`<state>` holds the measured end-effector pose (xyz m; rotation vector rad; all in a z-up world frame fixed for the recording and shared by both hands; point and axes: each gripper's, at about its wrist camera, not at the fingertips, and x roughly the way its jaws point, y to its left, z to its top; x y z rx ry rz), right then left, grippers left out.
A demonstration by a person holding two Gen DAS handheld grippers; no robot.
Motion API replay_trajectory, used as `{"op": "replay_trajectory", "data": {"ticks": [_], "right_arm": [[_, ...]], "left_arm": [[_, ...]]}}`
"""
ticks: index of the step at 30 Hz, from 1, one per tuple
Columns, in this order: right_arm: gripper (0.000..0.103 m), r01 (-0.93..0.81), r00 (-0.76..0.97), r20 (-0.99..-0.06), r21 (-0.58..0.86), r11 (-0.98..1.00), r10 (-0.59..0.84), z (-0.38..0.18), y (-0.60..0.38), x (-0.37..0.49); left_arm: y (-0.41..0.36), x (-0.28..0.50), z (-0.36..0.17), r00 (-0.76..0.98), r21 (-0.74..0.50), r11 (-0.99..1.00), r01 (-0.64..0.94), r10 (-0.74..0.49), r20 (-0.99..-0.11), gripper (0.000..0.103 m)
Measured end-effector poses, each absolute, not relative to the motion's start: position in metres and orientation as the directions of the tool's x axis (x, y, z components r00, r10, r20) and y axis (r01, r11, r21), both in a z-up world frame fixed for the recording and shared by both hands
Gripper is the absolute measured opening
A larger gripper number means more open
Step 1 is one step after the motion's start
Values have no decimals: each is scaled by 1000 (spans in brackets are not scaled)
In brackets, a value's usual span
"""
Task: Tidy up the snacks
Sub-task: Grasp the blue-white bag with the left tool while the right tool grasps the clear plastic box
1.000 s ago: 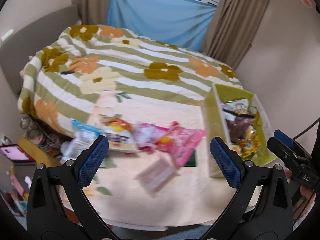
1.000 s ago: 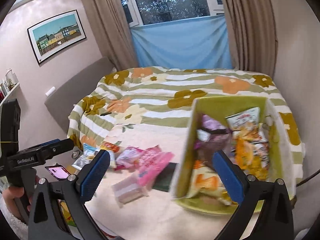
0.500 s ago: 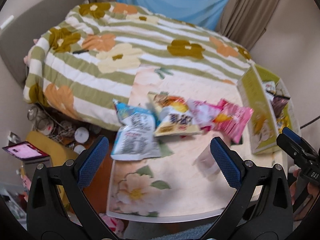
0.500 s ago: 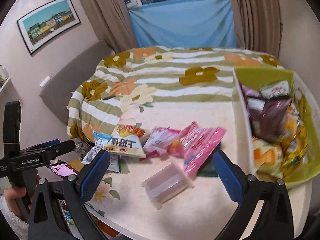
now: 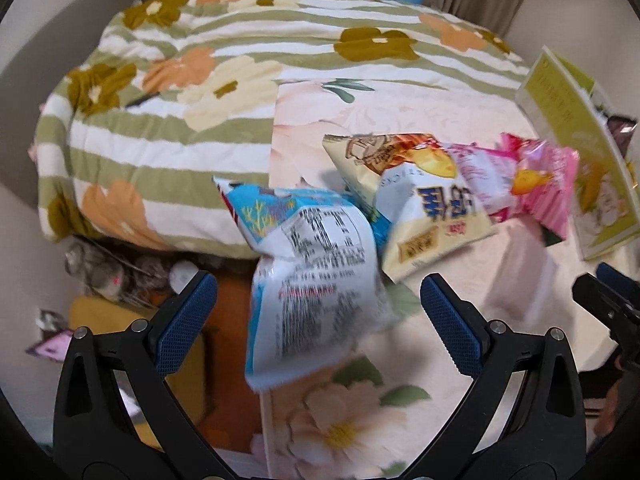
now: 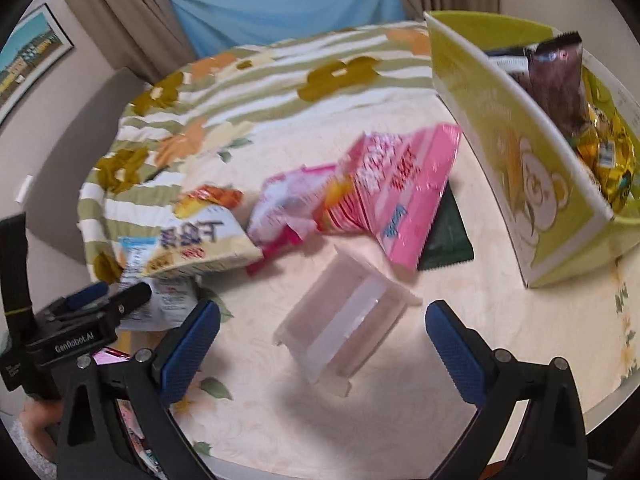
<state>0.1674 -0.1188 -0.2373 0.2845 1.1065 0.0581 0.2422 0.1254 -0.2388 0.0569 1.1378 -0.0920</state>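
Left gripper (image 5: 318, 312) hangs with jaws wide and empty right over the blue-and-white packet (image 5: 308, 276) at the desk's (image 6: 360, 420) left edge, so this looks like the reach for the next loose snack, and the call now is to drop down, straddle that crinkly bag and close gently. Right gripper (image 6: 322, 334) is also wide and empty above the clear plastic box (image 6: 346, 322), with the yellow chip bag (image 6: 200, 244) and pink packets (image 6: 396, 196) between. Over on the right, the green bin (image 6: 516, 148) already holds a dark brown packet (image 6: 556, 80) and gold-wrapped snacks (image 6: 612, 160).
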Motion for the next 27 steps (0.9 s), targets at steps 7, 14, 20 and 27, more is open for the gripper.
{"op": "replay_trajectory", "data": {"ticks": [7,14,20,27], "right_arm": [[102,109,398,-900,237,965,176,-262,-118,173],[102,117,378,-909,233,965,174,-276,-116,178],[102,127,366,-915,231,965,171,-283,-115,181],[102,123,359,-922,201,972,145,-287,-109,188]], "left_arm": [[110,255,-258,423,101,986,129,38,-906,99],[103,262,-269,406,152,979,134,86,-910,84],[101,261,-271,405,161,978,134,94,-910,69],[99,255,-268,397,139,981,135,75,-915,61]]}}
